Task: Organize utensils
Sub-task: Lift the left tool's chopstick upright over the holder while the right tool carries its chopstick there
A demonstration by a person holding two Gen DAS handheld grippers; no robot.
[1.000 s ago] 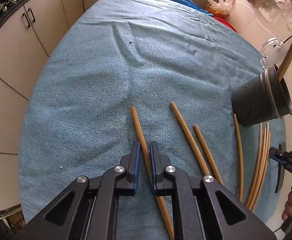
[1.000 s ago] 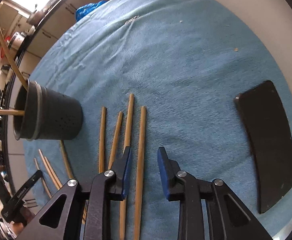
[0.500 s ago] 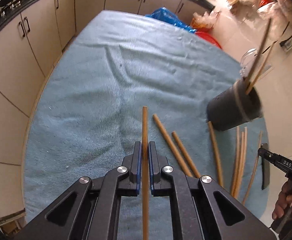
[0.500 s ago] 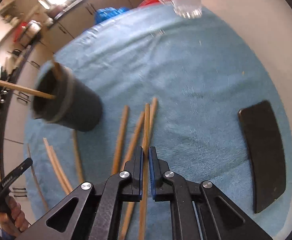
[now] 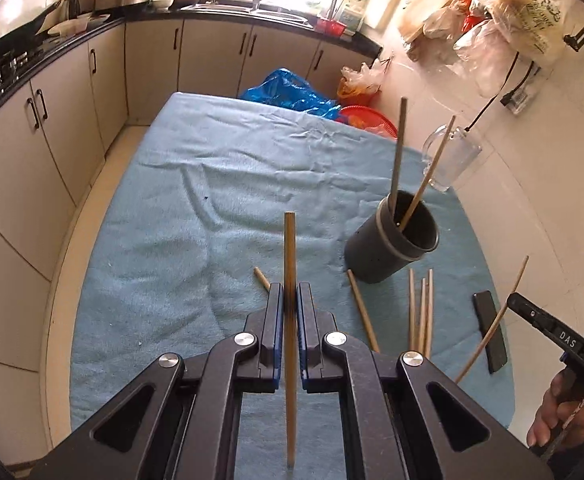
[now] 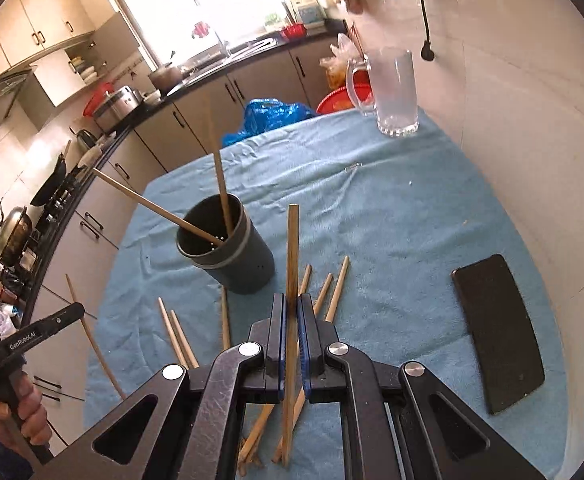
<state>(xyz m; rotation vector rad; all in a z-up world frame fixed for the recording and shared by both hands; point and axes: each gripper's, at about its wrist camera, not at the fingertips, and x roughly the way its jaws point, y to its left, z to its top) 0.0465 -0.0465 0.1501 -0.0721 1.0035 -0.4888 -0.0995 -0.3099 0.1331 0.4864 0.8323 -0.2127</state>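
My left gripper (image 5: 290, 292) is shut on a wooden chopstick (image 5: 289, 248) that sticks out ahead of the jaws, raised above the blue cloth. My right gripper (image 6: 291, 302) is shut on another chopstick (image 6: 292, 248), also lifted off the table. A dark perforated holder (image 5: 392, 244) (image 6: 228, 248) stands upright on the cloth with two chopsticks leaning in it. Several loose chopsticks (image 5: 422, 304) (image 6: 332, 292) lie on the cloth in front of the holder. In the left wrist view the right gripper (image 5: 508, 308) shows at the right edge with its chopstick.
A black phone (image 6: 496, 332) (image 5: 490, 332) lies near the table's right edge. A glass mug (image 6: 392, 92) (image 5: 450, 160) stands at the far right corner. The table (image 5: 172, 208) is covered by a blue cloth. Kitchen cabinets (image 5: 52, 120) run along the left and back.
Both grippers rose from the cloth and tilted up, each carrying a chopstick. The right gripper closed on its chopstick during this time; the left was closing on its own.
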